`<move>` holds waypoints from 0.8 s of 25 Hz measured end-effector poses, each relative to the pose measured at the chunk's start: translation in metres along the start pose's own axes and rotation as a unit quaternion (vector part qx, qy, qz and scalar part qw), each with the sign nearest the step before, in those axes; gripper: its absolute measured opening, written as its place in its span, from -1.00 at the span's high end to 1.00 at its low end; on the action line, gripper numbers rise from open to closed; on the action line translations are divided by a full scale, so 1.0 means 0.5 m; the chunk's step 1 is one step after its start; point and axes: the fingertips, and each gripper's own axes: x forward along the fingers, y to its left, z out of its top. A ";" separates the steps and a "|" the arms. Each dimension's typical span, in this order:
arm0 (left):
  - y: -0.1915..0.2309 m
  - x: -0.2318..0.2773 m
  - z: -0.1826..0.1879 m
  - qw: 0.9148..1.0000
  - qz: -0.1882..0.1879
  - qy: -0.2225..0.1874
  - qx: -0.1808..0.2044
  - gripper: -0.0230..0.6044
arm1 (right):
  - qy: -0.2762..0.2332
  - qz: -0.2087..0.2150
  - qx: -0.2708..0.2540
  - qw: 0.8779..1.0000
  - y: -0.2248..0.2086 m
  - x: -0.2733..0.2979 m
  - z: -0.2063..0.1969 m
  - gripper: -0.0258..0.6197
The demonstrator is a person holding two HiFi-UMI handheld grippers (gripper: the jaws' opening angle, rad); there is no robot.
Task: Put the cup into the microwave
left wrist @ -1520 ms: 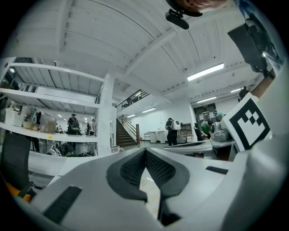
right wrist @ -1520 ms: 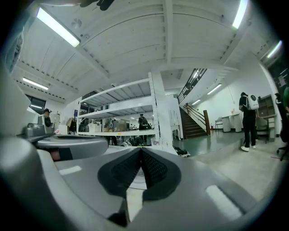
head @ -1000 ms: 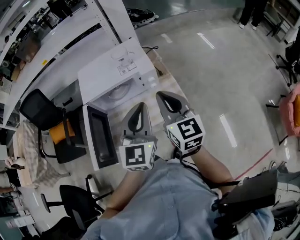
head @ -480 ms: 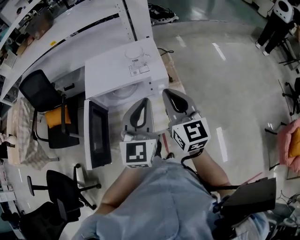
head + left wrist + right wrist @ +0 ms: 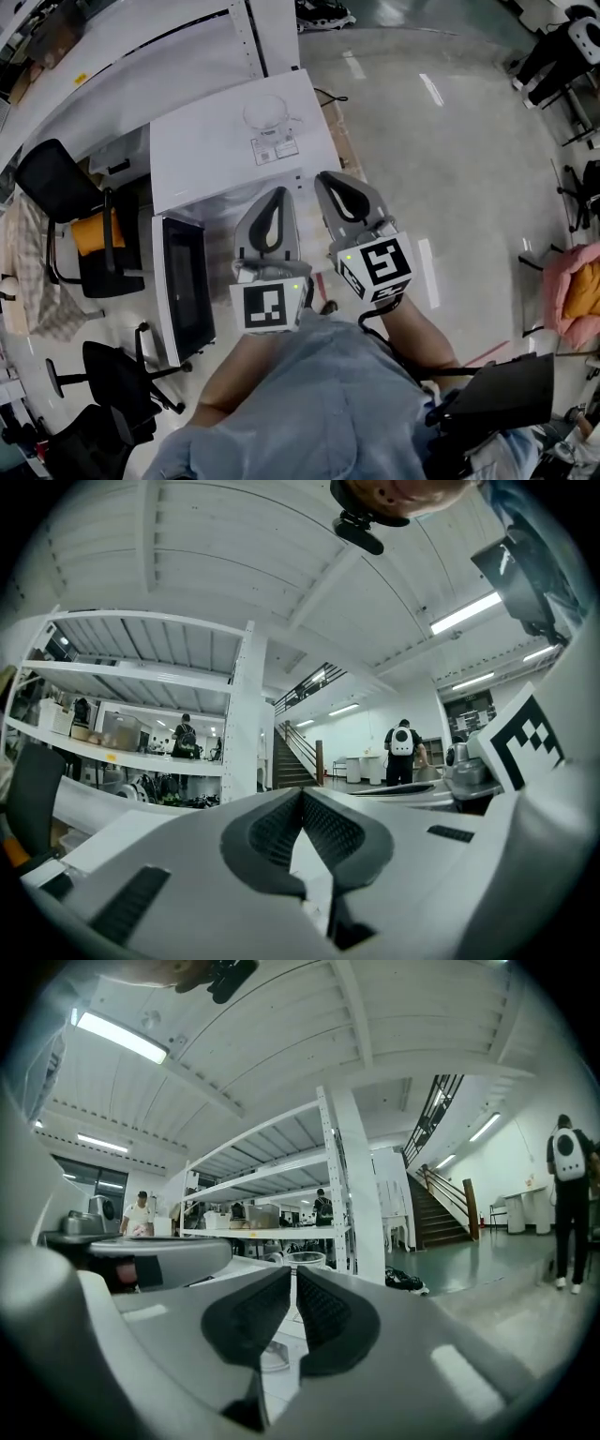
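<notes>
Sitting upright on the flat white top of the microwave (image 5: 211, 155), the clear glass cup (image 5: 265, 114) is ahead of both grippers and well apart from their tips. In the right gripper view I see the cup (image 5: 305, 1260) straight beyond the jaw tips, its rim showing just above them.

The microwave's door (image 5: 183, 300) hangs open out to the left of the left gripper.

I hold the left gripper (image 5: 278, 194) and the right gripper (image 5: 325, 178) side by side, near each other but apart. Both point level and forward over the microwave's front edge. The left gripper's jaws are clenched tip to tip with nothing between them. The right gripper's jaws are pressed together too, with only a sliver of light along them, and they are empty.

The marker cubes (image 5: 270, 307) sit at the rear of the grippers, toward my body, and my forearms (image 5: 422, 333) reach out from a light blue shirt (image 5: 328, 403).

Black office chairs (image 5: 66, 187) stand farther left than the door. Grey floor (image 5: 450, 141) lies to the right of the right gripper.
</notes>
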 end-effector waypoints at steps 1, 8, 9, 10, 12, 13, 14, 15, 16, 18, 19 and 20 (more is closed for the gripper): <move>0.007 0.010 -0.003 1.000 0.002 0.001 -0.001 0.90 | 0.002 0.000 0.001 1.000 -0.006 0.010 -0.003 0.87; 0.061 0.068 -0.038 0.999 0.018 0.024 -0.011 0.90 | 0.011 0.013 0.008 1.000 -0.040 0.086 -0.026 0.43; 0.070 0.075 -0.045 0.999 0.021 0.028 -0.011 0.90 | 0.013 0.016 0.009 1.000 -0.042 0.097 -0.031 0.36; 0.079 0.081 -0.050 0.999 0.024 0.031 -0.011 0.90 | 0.016 0.018 0.010 1.000 -0.044 0.109 -0.035 0.30; 0.096 0.095 -0.056 0.999 0.029 0.034 -0.015 0.91 | 0.018 0.018 0.013 1.000 -0.050 0.129 -0.040 0.25; 0.105 0.101 -0.059 0.999 0.034 0.035 -0.017 0.90 | 0.018 0.019 0.013 1.000 -0.053 0.139 -0.040 0.23; 0.115 0.106 -0.062 0.998 0.038 0.037 -0.019 0.90 | 0.017 0.023 0.012 1.000 -0.054 0.150 -0.040 0.20; 0.124 0.112 -0.066 0.998 0.042 0.038 -0.021 0.90 | 0.016 0.028 0.011 0.999 -0.054 0.160 -0.040 0.17; 0.132 0.116 -0.069 0.998 0.045 0.039 -0.022 0.90 | 0.017 0.034 0.010 0.999 -0.053 0.171 -0.042 0.11; 0.149 0.125 -0.074 0.998 0.049 0.042 -0.027 0.90 | 0.019 0.046 0.008 0.999 -0.049 0.192 -0.045 -0.05; 0.159 0.129 -0.076 0.997 0.051 0.043 -0.028 0.90 | 0.019 0.051 0.006 0.998 -0.046 0.203 -0.046 -0.15; 0.168 0.133 -0.077 0.997 0.054 0.043 -0.029 0.90 | 0.020 0.057 0.003 0.998 -0.043 0.214 -0.047 -0.27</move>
